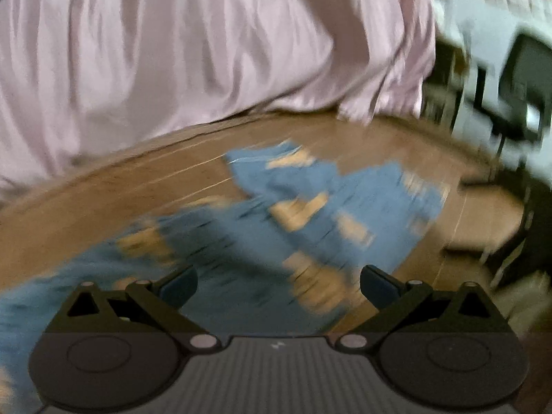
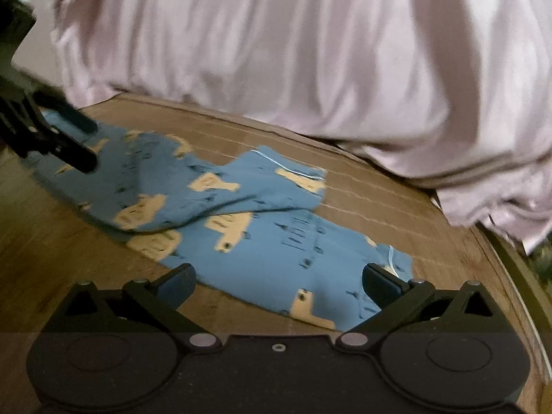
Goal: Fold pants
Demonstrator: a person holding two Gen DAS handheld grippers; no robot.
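The left wrist view is motion-smeared — the pants [image 1: 262,227] lose their print and run off its lower left edge. In the right wrist view, beside the pants, the left gripper [image 2: 88,145] is blurred, its body cut off.

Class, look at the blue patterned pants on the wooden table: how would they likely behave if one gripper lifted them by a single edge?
The pants would probably droop limply, since they already lie creased with one part flopped over another. They look thin, so likely light. On the smooth wooden table they might slide rather than stay put.
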